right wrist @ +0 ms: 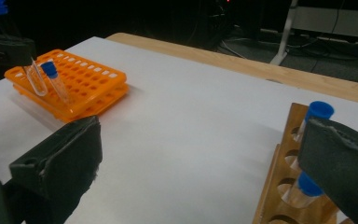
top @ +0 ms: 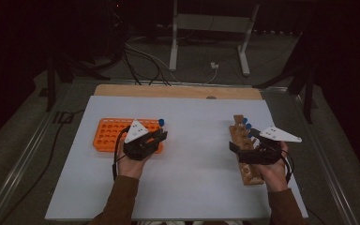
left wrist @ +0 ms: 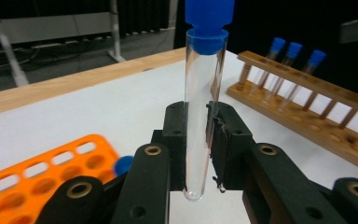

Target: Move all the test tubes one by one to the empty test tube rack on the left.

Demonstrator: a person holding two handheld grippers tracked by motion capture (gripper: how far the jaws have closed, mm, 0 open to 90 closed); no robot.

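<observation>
1. A clear test tube (left wrist: 200, 116) with a blue cap (left wrist: 208, 25) is clamped upright between the jaws of the left gripper (left wrist: 199, 140), its rounded bottom hanging free.
2. The tube is held above the near right edge of the orange rack (right wrist: 77, 81), where one capped tube (right wrist: 56, 81) is already seated.
3. The right gripper (right wrist: 200, 154) is spread wide and empty beside the wooden rack (top: 244, 150), in which three capped tubes (left wrist: 292, 63) are left.
4. Step judged: transfer from wooden rack to orange rack, at the placing stage.
5. Next move: the tube bottom is to be lined up over a free hole, lowered straight, then released.
</observation>
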